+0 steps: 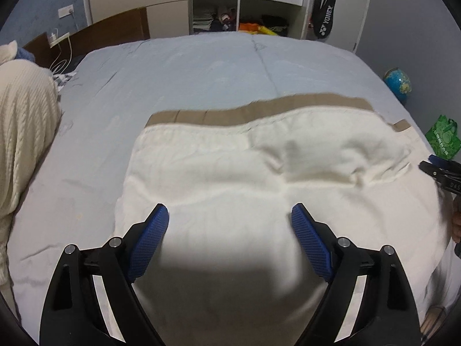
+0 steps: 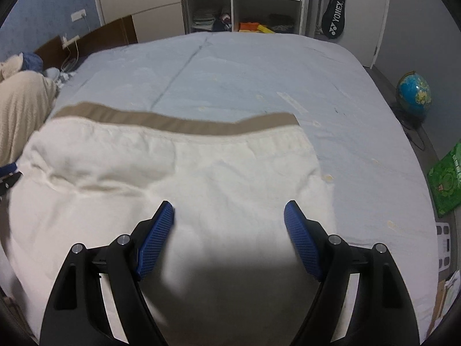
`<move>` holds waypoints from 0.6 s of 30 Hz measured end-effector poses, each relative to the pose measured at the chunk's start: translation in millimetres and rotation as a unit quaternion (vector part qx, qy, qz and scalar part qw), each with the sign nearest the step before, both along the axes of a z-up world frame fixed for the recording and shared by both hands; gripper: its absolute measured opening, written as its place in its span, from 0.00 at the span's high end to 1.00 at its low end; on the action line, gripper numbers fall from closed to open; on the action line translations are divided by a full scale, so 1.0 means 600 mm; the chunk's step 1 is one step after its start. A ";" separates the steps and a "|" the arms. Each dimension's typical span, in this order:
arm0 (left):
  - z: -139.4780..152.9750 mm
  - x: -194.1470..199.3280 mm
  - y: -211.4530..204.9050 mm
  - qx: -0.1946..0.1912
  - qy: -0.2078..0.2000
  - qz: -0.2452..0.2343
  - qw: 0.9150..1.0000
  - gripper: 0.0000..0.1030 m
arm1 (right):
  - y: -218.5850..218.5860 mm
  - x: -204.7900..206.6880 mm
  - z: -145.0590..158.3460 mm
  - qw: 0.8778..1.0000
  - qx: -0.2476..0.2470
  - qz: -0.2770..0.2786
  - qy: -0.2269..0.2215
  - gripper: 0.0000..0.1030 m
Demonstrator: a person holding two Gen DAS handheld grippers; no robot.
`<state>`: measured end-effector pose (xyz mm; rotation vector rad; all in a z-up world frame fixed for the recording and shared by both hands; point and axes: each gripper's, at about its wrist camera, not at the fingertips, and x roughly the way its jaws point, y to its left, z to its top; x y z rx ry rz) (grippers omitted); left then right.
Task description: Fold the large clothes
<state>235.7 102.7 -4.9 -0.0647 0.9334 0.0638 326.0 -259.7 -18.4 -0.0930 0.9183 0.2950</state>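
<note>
A large cream garment [image 1: 230, 178] with a tan band [image 1: 259, 108] along its far edge lies spread on the light blue bed [image 1: 187, 66]. It also shows in the right wrist view [image 2: 173, 178], with the tan band [image 2: 178, 122] on its far side. My left gripper [image 1: 229, 219] is open and empty, just above the garment's near part. My right gripper [image 2: 229, 216] is open and empty over the garment's right half. The right gripper's tip shows at the right edge of the left wrist view [image 1: 440, 173]. The left gripper's tip shows at the left edge of the right wrist view [image 2: 8, 177].
A cream knitted blanket [image 1: 23, 132] is heaped at the bed's left side. A wooden headboard [image 1: 112, 26] with a cable stands behind it. Open shelves [image 1: 214, 3], a racket bag [image 1: 324, 8], a globe [image 2: 413, 93] and a green bag [image 2: 446, 178] lie beyond the bed.
</note>
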 end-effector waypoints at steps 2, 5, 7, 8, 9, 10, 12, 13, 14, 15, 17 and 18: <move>-0.008 -0.007 0.014 -0.007 0.003 0.005 1.000 0.18 | -0.007 -0.002 -0.010 1.000 -0.002 0.002 0.000 0.26; -0.021 -0.011 0.029 -0.017 0.006 0.013 1.000 0.17 | -0.016 -0.002 -0.024 1.000 -0.003 -0.004 0.003 0.26; -0.026 -0.013 0.032 -0.018 0.006 0.012 1.000 0.17 | -0.025 0.004 -0.033 1.000 0.004 -0.012 0.008 0.26; -0.030 -0.013 0.033 -0.020 0.005 0.011 1.000 0.17 | -0.030 0.007 -0.036 1.000 0.009 -0.014 0.010 0.26; -0.031 -0.014 0.036 -0.022 0.005 0.011 1.000 0.17 | -0.033 0.007 -0.039 1.000 0.013 -0.016 0.011 0.26; -0.033 -0.016 0.038 -0.025 0.005 0.012 1.000 0.17 | -0.034 0.004 -0.042 1.000 0.015 -0.017 0.012 0.26; -0.034 -0.017 0.039 -0.030 0.006 0.015 0.999 0.17 | -0.040 0.004 -0.043 0.999 0.020 -0.022 0.014 0.26; -0.033 -0.018 0.038 -0.030 0.006 0.016 0.999 0.17 | -0.041 0.002 -0.042 0.999 0.021 -0.022 0.015 0.26; -0.032 -0.020 0.038 -0.028 0.006 0.018 0.999 0.17 | -0.042 0.000 -0.042 0.999 0.020 -0.022 0.015 0.26; -0.030 -0.024 0.038 -0.028 0.006 0.020 0.999 0.17 | -0.044 -0.003 -0.040 0.999 0.019 -0.022 0.014 0.26; -0.025 -0.036 0.040 -0.032 0.002 0.026 0.999 0.17 | -0.049 -0.010 -0.036 1.000 0.019 -0.023 0.011 0.26; -0.022 -0.042 0.041 -0.035 0.000 0.027 0.999 0.17 | -0.053 -0.013 -0.035 0.999 0.021 -0.024 0.009 0.26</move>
